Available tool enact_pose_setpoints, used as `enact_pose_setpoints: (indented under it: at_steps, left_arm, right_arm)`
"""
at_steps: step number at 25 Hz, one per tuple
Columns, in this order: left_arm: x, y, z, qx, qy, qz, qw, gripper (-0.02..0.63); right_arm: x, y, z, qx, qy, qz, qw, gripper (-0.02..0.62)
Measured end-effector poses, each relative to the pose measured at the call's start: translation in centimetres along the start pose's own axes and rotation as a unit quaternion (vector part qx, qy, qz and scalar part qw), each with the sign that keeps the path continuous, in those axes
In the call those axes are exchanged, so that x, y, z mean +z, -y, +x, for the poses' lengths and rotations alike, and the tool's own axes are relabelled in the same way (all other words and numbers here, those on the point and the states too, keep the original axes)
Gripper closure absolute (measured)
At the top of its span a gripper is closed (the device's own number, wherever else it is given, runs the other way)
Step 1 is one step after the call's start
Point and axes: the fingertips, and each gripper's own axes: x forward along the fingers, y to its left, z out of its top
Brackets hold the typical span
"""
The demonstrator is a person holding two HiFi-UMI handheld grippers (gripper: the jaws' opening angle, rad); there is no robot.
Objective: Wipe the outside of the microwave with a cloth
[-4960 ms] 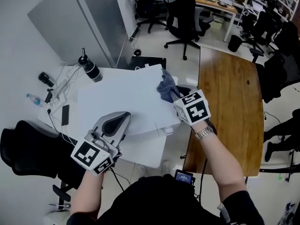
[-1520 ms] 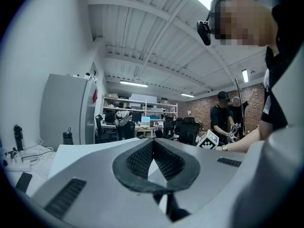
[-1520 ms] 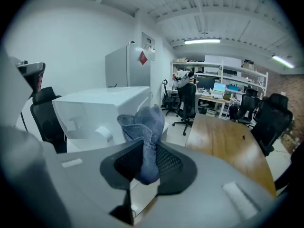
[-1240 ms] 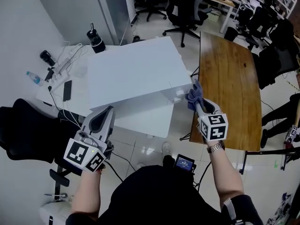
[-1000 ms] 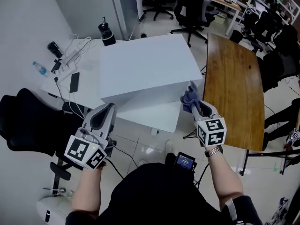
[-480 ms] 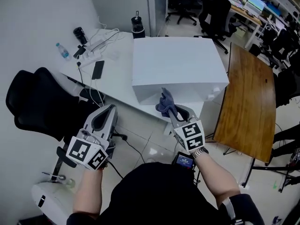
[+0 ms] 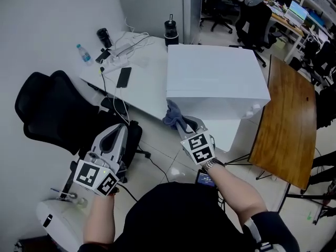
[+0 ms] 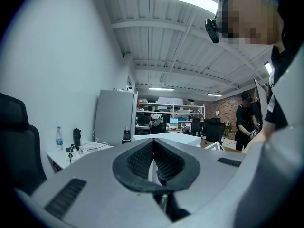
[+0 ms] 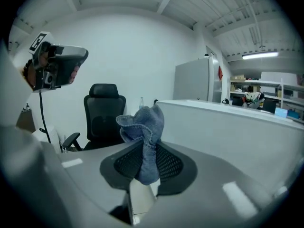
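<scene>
- At the near-left corner of the white microwave (image 7: 218,72), the right gripper (image 7: 181,124) holds the blue-grey cloth (image 7: 171,114) up against the casing. The head view doesn't settle whether they touch.
- Right gripper view: fingers (image 9: 126,163) are clamped on the cloth's lower part. The bunched top sticks out past the tips, and the microwave wall (image 9: 228,127) is just to its right.
- Left gripper (image 7: 118,131): fingers pressed together with nothing between them. It is held low and well away from the microwave, over the floor by the black office chair (image 7: 52,109).
- The microwave sits on the white worktop (image 7: 142,72), apart from the phone (image 7: 124,76) and the cables at the far end. A wooden table (image 7: 286,125) stands to the right.
- Step in hand, judged: starting a pass on a side wall. The task looks only partly done.
- To do it well:
  - Push the loose bunch flat onto the wall so cloth, not hard finger plastic, meets the casing.
  - Run long overlapping strokes from the top edge down, then go round the corner.
  - Hold the clamp firm so the cloth doesn't drag out.
- Risk: the microwave may slide under sideways pressure. The idle left gripper could brace the top.
</scene>
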Motion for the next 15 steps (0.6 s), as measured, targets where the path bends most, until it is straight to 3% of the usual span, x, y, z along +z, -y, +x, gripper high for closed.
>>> enact_pose_setpoints:
  at_steps: [7, 15]
  left_arm:
    - [-0.3, -1.0, -0.2, 0.002, -0.005, 0.004, 1.0, 0.601]
    - [-0.7, -1.4, 0.6, -0.006, -0.009, 0.002, 0.9999, 0.601]
  right_arm:
    - [-1.0, 0.3, 3.8, -0.01, -0.016, -0.003, 1.0, 0.52]
    - [-1.2, 1.8, 4.3, -0.036, -0.017, 0.004, 0.999, 0.52]
